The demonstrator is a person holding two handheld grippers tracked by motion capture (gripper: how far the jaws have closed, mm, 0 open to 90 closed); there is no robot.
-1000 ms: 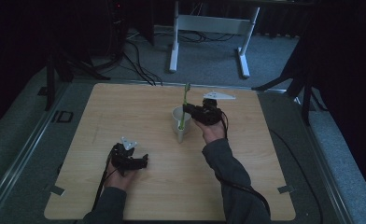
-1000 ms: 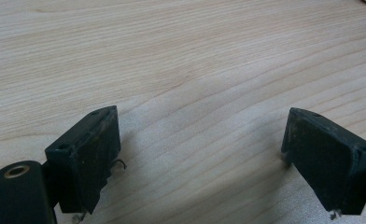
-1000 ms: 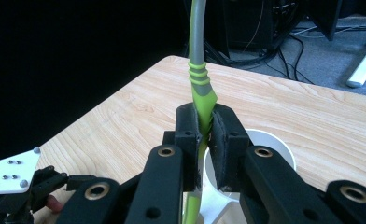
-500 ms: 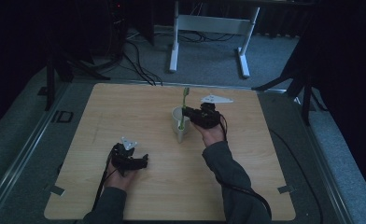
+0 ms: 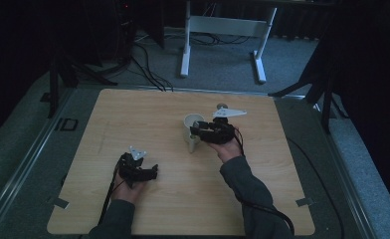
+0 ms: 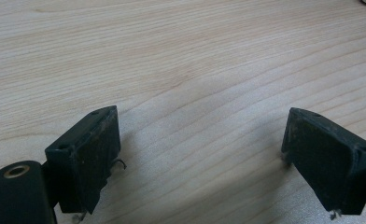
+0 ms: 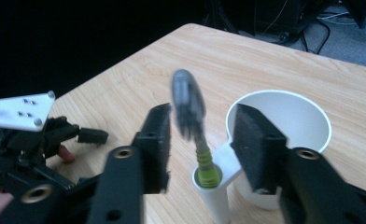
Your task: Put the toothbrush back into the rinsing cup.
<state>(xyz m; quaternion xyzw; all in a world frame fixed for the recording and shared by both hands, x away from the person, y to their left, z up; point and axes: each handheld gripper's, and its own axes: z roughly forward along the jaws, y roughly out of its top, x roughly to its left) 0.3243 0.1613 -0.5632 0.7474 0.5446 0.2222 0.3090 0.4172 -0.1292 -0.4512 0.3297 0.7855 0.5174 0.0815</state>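
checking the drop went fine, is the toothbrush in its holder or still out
In: the green-handled toothbrush stands handle-down in the white tube on the side of the white cup, head up, between the right tool's open jaws.

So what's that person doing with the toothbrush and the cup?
A person holds a tool in each hand at a wooden table. The right tool has just opened its jaws around a toothbrush, which stands in the tube-shaped holder on the side of a white cup, bristles up. The pads don't press on it, so it looks just let go. The left tool rests open near the table's front edge, holding nothing.
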